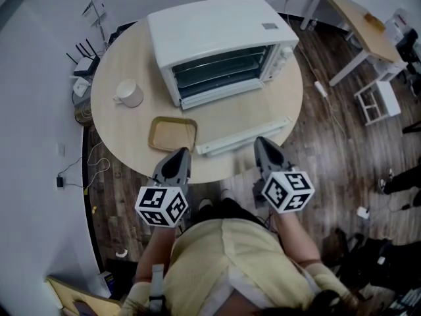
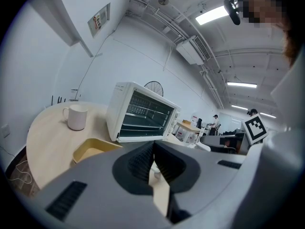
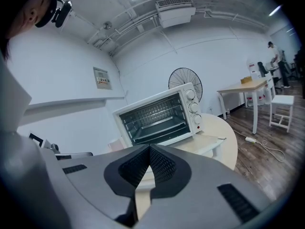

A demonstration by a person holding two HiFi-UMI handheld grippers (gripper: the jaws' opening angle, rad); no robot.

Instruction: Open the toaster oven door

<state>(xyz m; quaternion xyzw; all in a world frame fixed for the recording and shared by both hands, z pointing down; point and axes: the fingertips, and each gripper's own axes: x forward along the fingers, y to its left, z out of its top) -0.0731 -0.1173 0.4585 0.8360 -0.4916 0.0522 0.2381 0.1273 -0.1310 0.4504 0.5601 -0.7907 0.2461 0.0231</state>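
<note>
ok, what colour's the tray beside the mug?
The tray is a plain pale yellowish tan, with no pattern. The head view shows it best.

Toaster oven (image 1: 210, 28): smooth wht painted metal; table (image 1: 128, 61): matt pale wood; mug (image 1: 129, 93): glossy ceramic.

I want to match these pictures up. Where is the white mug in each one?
Head view: the white mug stands on the round table, left of the toaster oven.
Left gripper view: the white mug is at the left, again left of the toaster oven.
Right gripper view: the white mug is not in it.
Shared landmark: the toaster oven, standing open, shows in all three.
</note>
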